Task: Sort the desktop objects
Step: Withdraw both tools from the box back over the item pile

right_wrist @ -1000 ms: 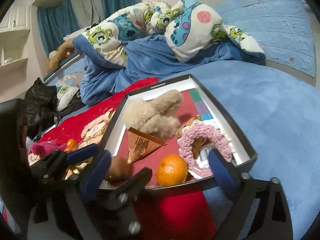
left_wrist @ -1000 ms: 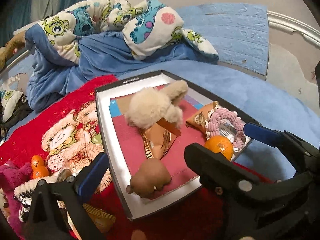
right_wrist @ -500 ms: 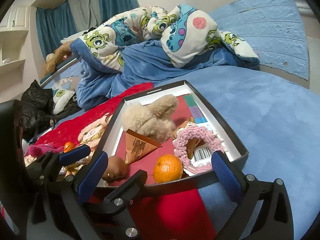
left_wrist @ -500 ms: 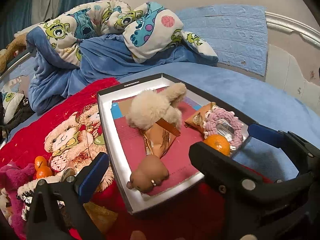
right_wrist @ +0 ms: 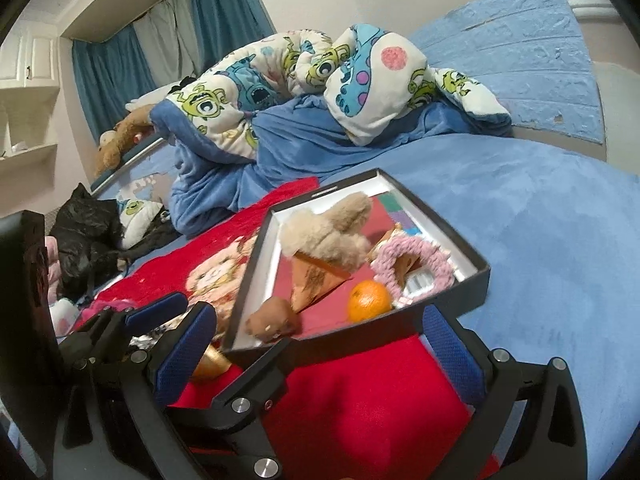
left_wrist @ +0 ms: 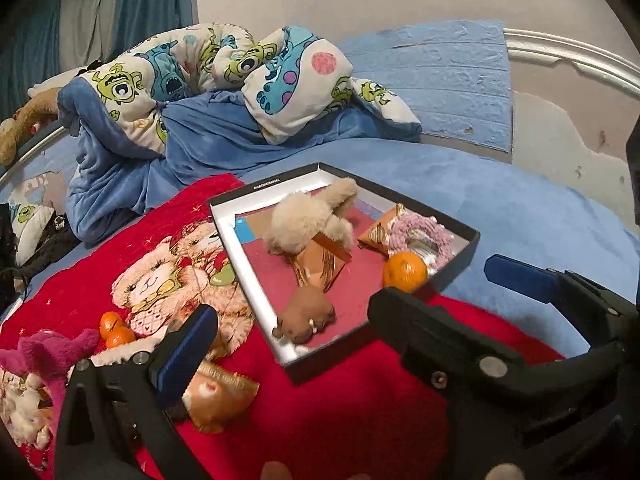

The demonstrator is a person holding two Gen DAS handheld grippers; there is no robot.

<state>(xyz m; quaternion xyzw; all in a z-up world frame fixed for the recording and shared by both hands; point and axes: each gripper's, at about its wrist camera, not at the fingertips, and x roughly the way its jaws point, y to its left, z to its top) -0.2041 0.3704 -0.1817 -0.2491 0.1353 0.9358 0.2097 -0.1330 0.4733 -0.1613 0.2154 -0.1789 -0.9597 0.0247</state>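
A black box lid with a white inside (left_wrist: 240,264) (right_wrist: 472,258) lies on a red bear blanket. It holds a beige plush (left_wrist: 304,220) (right_wrist: 328,232), a brown plush (left_wrist: 306,312) (right_wrist: 272,316), an orange packet (left_wrist: 320,264), a tangerine (left_wrist: 404,272) (right_wrist: 368,300) and a pink crocheted ring (left_wrist: 416,232) (right_wrist: 416,260). My left gripper (left_wrist: 352,312) is open and empty in front of the box. My right gripper (right_wrist: 316,332) is open and empty at the box's near edge. Left of the box lie two small tangerines (left_wrist: 114,330), a pink plush (left_wrist: 52,354) and an orange packet (left_wrist: 218,398).
A crumpled monster-print quilt (left_wrist: 208,76) and blue blanket (left_wrist: 224,140) lie behind the box. The blue bed sheet (right_wrist: 540,220) spreads to the right. A black bag (right_wrist: 84,236) and a brown teddy (right_wrist: 120,136) sit at the far left.
Both grippers have pulled back and risen from the box, so it looks smaller and farther. More of the red blanket and the loose items at the left show. Jaws stay open.
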